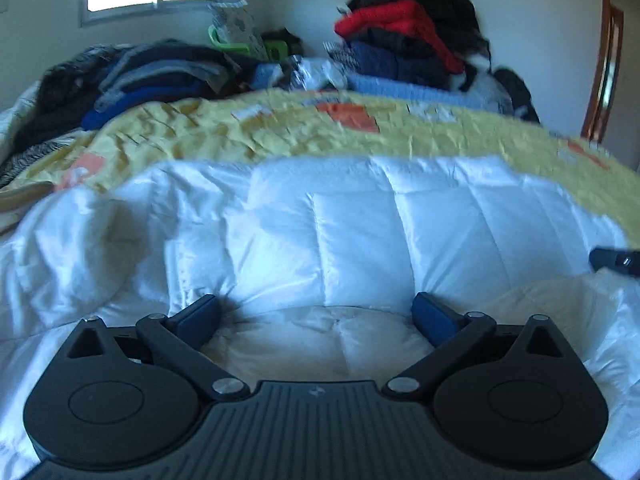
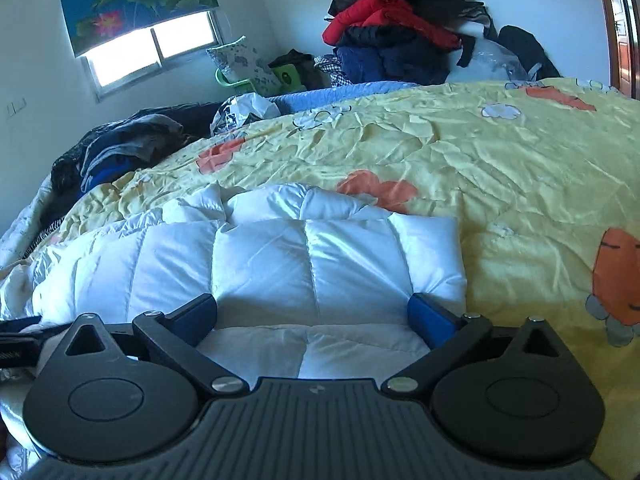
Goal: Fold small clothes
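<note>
A white quilted garment (image 2: 304, 256) lies on the bed's yellow flowered sheet (image 2: 500, 168); its shape is hard to read, the near part hidden under both tools. The left gripper (image 1: 316, 316) and the right gripper (image 2: 312, 314) hold their jaws wide over it, gripping nothing. Piled clothes (image 2: 384, 40) behind blur together.

Both wrist cameras look slightly downward, close over the white quilted garment (image 1: 360, 232), sharing the yellow bedspread (image 2: 500, 168).
</note>
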Demonstrator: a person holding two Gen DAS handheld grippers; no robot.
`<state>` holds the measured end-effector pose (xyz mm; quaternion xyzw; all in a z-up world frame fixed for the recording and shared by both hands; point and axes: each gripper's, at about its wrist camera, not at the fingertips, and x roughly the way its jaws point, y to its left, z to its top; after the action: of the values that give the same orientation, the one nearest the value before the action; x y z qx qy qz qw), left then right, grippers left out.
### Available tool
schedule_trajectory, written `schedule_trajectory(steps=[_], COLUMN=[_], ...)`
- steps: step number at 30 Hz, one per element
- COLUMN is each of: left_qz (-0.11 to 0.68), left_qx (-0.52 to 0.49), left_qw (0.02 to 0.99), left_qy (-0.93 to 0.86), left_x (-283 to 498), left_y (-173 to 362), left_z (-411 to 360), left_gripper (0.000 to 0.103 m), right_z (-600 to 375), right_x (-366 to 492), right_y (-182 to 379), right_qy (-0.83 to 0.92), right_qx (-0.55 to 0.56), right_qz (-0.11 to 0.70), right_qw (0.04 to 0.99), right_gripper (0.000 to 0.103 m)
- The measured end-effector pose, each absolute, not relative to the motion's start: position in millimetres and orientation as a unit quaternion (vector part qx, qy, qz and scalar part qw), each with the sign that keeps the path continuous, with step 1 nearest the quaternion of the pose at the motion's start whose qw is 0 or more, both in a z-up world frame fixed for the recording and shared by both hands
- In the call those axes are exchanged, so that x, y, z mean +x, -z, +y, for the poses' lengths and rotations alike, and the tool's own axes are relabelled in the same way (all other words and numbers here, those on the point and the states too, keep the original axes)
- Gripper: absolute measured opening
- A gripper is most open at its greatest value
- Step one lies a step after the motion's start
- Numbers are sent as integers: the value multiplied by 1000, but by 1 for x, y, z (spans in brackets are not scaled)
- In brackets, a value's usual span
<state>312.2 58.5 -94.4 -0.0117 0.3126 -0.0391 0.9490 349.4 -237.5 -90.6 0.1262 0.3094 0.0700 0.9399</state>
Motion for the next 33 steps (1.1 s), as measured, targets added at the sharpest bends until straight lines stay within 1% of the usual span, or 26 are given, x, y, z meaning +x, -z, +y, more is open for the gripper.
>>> schedule_trajectory(steps=[4,7,10,13,15,18,20,21,22,24,27,29,30,31,32,33], left_qz=[251,213,200,216,233,246,248,255,267,286,274,268,268,267,264,263], left_qx=[-36,-100,-187,-299,-378,-440,-455,-463,-471,-475,-476,-479,-480,-481,-482,-481], left_qw=[967,972,959,918,881,846,832,826,819,810,812,814,814,814,816,818], left_qy=[24,8,-68,-143,-162,-176,-198,-195,-191,-191,-199,-192,-188,-186,-180,-174], left_x=[272,253,256,273,287,308,319,327,335,347,350,349,350,349,349,349], left_y=[64,37,22,31,46,64,73,78,82,90,95,97,98,98,98,97], left_z=[89,139,206,279,321,357,365,367,368,371,370,370,370,370,369,369], left_gripper=[103,103,103,103,103,102,90,73,61,60,60,44,29,19,15,14], right_z=[-236,-237,-237,-237,-236,-235,-234,-234,-234,-234,-234,-235,-234,-234,-235,-234], right_x=[349,349,349,349,349,350,350,349,350,350,349,349,349,349,349,349], right_y=[91,91,91,91,91,90,90,90,90,90,91,91,91,91,91,91], right_qy=[-68,-67,-66,-63,-61,-59,-58,-58,-58,-58,-57,-56,-56,-56,-56,-56], right_qx=[129,129,129,127,124,121,120,120,120,120,120,120,120,120,120,120], right_qz=[307,307,307,307,307,308,308,308,308,308,308,308,307,307,307,308], right_qw=[940,941,941,941,942,942,942,942,942,942,942,942,942,942,942,942], right_gripper=[100,100,100,100,100,100,100,100,100,100,100,100,100,100,100,100])
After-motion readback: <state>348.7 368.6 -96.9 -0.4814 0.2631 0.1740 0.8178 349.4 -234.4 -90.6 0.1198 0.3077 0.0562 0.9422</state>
